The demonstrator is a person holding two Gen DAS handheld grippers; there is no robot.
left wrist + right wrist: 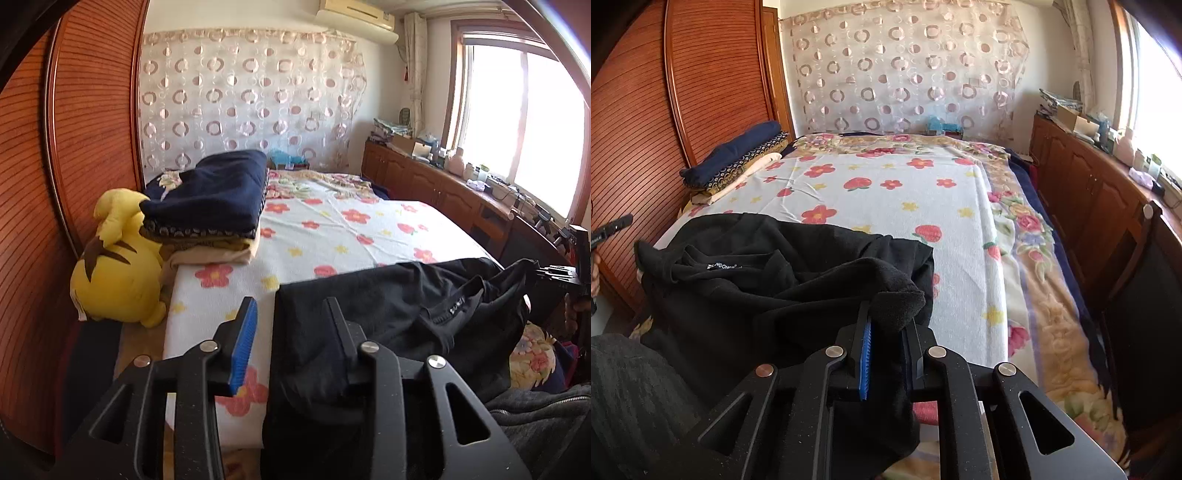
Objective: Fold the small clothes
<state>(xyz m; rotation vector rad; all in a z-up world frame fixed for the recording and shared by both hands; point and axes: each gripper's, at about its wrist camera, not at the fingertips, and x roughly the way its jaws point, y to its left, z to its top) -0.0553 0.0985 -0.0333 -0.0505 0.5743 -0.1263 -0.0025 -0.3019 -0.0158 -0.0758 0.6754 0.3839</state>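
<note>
Garment: black knit top with a printed neck label, crumpled at the near edge of the bed, part of it hanging over that edge; neck opening faces up.
Long axis: runs along the near edge, from one claw across to the other.
Right claw: narrow, pads closed on a bunched fold of the black cloth at the garment's end toward the window side.
Left claw: jaws apart, blue pad bare; the garment's other end lies under the far finger, not pinched as far as I can tell.
Nearer hand: each claw sits at its own end; only the right has a hold.
Judgement: the left must regrip before the cloth can be spread or folded.
Surface: white bedspread with red and yellow flowers, bare beyond the garment.
Room: stack of folded clothes, navy on top, at the far left edge; yellow plush toy beside it; wooden wardrobe; bright window.
</note>
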